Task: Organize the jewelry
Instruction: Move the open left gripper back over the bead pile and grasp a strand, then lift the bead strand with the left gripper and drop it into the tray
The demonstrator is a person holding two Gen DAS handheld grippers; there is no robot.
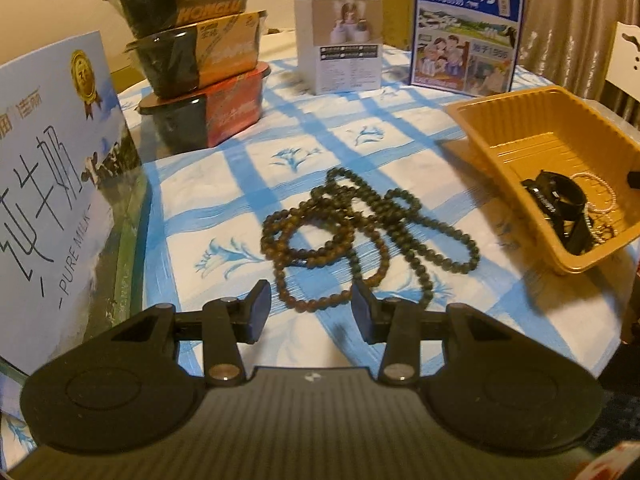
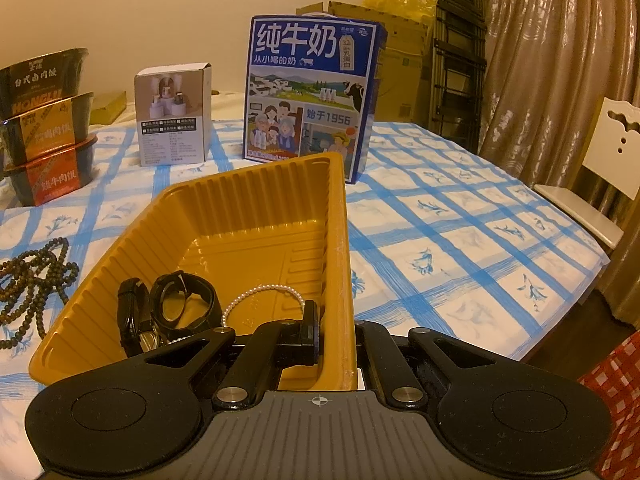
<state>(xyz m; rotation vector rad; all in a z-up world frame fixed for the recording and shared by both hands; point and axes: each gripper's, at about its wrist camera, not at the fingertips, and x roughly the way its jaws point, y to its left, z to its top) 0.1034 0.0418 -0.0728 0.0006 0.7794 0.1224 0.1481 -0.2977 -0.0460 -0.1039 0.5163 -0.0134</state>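
A long strand of dark brown beads lies tangled in loops on the blue-checked tablecloth. My left gripper hovers just in front of it, open, with the strand's nearest loop in the gap and neither pad touching it. At the right stands a yellow plastic tray holding a black watch and a pearl bracelet. My right gripper is shut on the right wall of the tray, one finger inside, one outside. In the right wrist view the watch, pearl bracelet and beads also show.
A pale milk carton stands close at the left. Three stacked food bowls, a small white box and a blue milk carton line the back. A white chair and curtain flank the table's right edge.
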